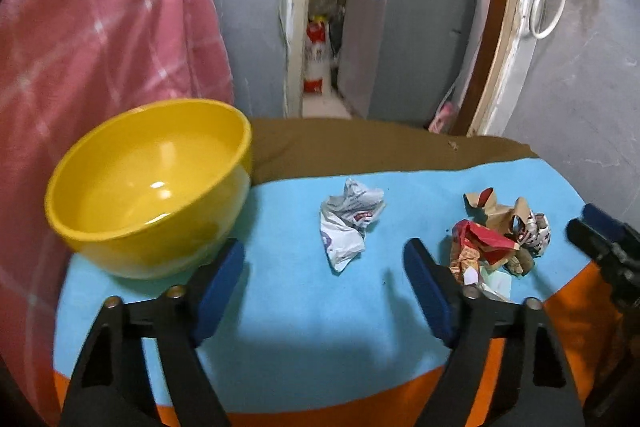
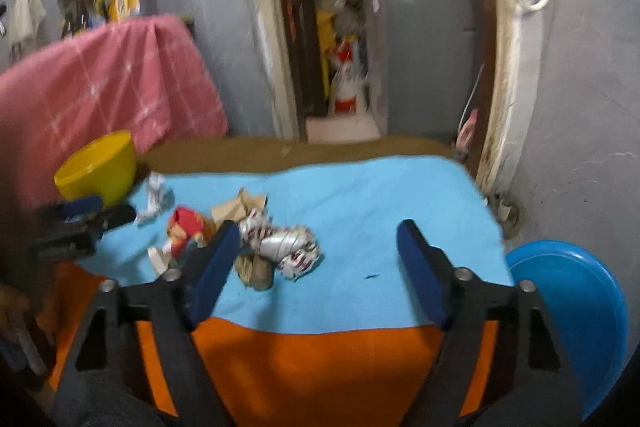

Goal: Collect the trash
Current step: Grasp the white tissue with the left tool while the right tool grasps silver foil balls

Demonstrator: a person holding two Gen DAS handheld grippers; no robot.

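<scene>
A crumpled white wrapper point(image 1: 348, 223) lies on the light blue cloth point(image 1: 320, 315), just ahead of my left gripper point(image 1: 324, 251), which is open and holds nothing. To its right sits a pile of red, brown and silver trash point(image 1: 500, 239). A yellow bowl point(image 1: 148, 187) stands empty at the left, close to the left finger. In the right wrist view my right gripper point(image 2: 318, 227) is open and empty, with a crumpled silver wrapper point(image 2: 280, 245) beside its left finger and a red wrapper point(image 2: 186, 227) further left. The white wrapper point(image 2: 154, 197) and the bowl point(image 2: 100, 169) lie beyond.
A pink checked cloth point(image 1: 100, 47) hangs behind the bowl. The table's orange front point(image 2: 312, 367) shows below the blue cloth. A blue plate point(image 2: 580, 307) sits off the table's right edge. Grey walls and a doorway with a grey cabinet point(image 1: 400, 39) stand behind.
</scene>
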